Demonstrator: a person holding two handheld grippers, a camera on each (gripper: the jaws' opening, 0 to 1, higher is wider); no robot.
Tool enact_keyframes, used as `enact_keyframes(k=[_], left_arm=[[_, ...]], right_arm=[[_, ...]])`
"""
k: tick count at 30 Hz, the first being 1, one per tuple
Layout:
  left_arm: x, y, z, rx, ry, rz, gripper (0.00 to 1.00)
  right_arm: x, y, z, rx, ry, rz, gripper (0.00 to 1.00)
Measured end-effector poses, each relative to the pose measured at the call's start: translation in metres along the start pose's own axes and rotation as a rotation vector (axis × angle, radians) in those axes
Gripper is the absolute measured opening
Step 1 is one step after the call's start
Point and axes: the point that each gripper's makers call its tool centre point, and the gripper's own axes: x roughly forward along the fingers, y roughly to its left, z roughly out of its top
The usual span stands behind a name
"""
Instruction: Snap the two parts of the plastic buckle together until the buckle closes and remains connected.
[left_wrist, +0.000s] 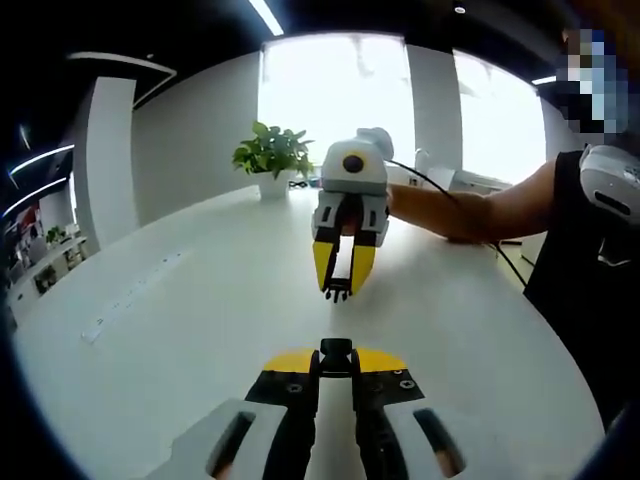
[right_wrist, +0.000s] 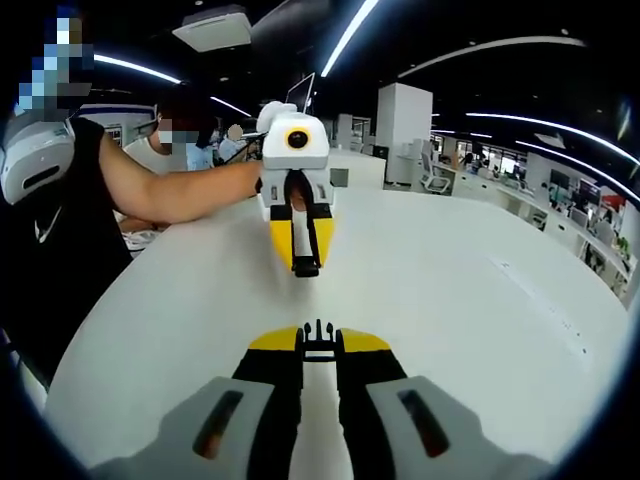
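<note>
In the left gripper view my left gripper (left_wrist: 335, 364) is shut on the black socket half of the buckle (left_wrist: 336, 349), which pokes out between the yellow tips. Facing it over the white table hangs my right gripper (left_wrist: 338, 272), shut on the pronged half (left_wrist: 337, 292). The two halves are apart with a clear gap between them. The right gripper view mirrors this: my right gripper (right_wrist: 318, 352) grips the pronged half (right_wrist: 318, 334), and the left gripper (right_wrist: 305, 250) opposite holds the socket half (right_wrist: 305, 268).
A large white table (left_wrist: 180, 330) lies under both grippers. A potted plant (left_wrist: 272, 155) stands at its far edge by the window. The person's arm (left_wrist: 480, 212) reaches in from the right; other people sit behind (right_wrist: 170, 140).
</note>
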Motion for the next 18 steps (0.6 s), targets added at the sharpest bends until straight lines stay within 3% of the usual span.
enact_keyframes(k=[18], left_arm=[[-0.0009, -0.0046, -0.0032, 0.016, 0.007, 0.000, 0.11]], right_arm=[[0.0009, 0.0077, -0.0054, -0.003, 0.021, 0.007, 0.11]])
